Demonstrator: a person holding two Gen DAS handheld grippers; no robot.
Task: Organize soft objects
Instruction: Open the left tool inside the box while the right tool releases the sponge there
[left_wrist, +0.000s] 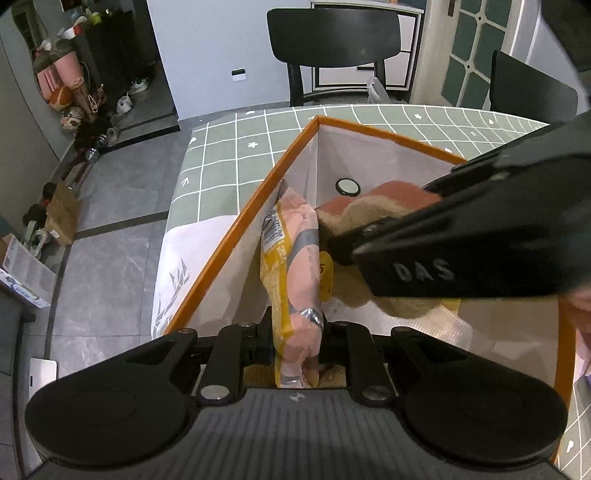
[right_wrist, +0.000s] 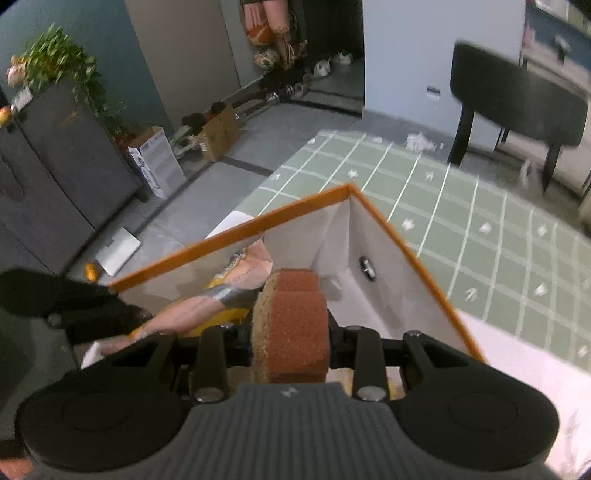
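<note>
Grey tiled floor (left_wrist: 110, 229), black chair (left_wrist: 334, 40) at twelve o'clock, green grid tablecloth (left_wrist: 236, 158) over the table. On it, orange-rimmed white box (left_wrist: 236, 236), open-topped. Inside, along the nine o'clock wall, pink and yellow packet (left_wrist: 295, 266), clamped between left gripper (left_wrist: 297, 343) jaws. Beside it at three o'clock, touching, rust-brown sponge (right_wrist: 295, 328), pinched in right gripper (right_wrist: 291, 339) jaws over the box.

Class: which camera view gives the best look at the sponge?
The right wrist view: the sponge sits centred in the right gripper, red face and tan scouring layer showing. In the left wrist view, the right gripper hides part of it.
</note>
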